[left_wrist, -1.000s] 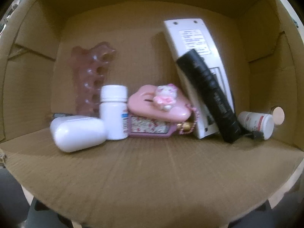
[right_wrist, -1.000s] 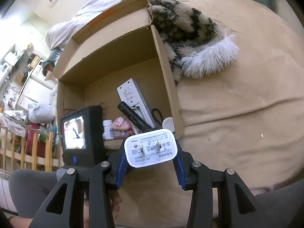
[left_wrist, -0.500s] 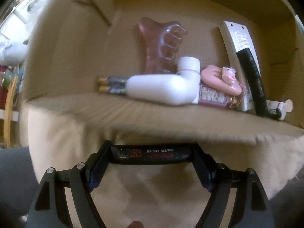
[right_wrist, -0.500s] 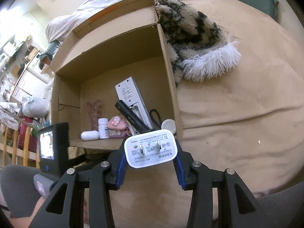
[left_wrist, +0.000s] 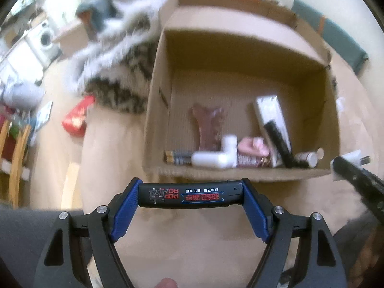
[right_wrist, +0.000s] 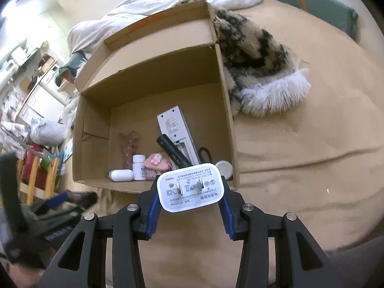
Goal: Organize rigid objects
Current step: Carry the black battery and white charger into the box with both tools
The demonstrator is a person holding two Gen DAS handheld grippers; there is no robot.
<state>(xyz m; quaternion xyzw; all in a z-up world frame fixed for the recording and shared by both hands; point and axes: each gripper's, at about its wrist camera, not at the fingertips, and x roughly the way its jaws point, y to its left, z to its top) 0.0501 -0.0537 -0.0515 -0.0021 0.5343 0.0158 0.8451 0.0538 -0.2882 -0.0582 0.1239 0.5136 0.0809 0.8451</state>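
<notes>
Between the left fingers: the left gripper (left_wrist: pixel 189 195) is clamped on a black lighter (left_wrist: pixel 189 195) with red and blue print. The lighter lies sideways, one end on each blue pad (left_wrist: pixel 126 207).
Between the right fingers: the right gripper (right_wrist: pixel 190 188) is clamped on a white plug charger (right_wrist: pixel 190 188). Its two metal prongs face the camera.
Just ahead of both grippers: a cardboard box (right_wrist: pixel 153 69) lies on its side on the tan bed cover (right_wrist: pixel 300 158), with the open side facing the grippers. Both held things are outside the box, near its front edge.
Inside the box, left part: two batteries (left_wrist: pixel 178 159) lie flat at the front. A white capsule case (right_wrist: pixel 121 175) lies next to them, and a white pill bottle (right_wrist: pixel 139 166) stands touching it.
Behind the bottle: a pink toe spacer (right_wrist: pixel 129 146) leans on the back wall.
Inside the box, middle: a pink case (right_wrist: pixel 157 162) with a small kitty figure on top.
Inside the box, right part: a white remote (right_wrist: pixel 177 136) leans up with its back showing. A black flashlight (right_wrist: pixel 171 150) leans across it. A small white jar (left_wrist: pixel 307 158) lies on its side near the right wall.
Past the box, to the right of the right gripper: a fluffy spotted blanket (right_wrist: pixel 261 64) touches the box wall.
Far to the right of the left gripper: the right gripper shows at the edge with the charger.
</notes>
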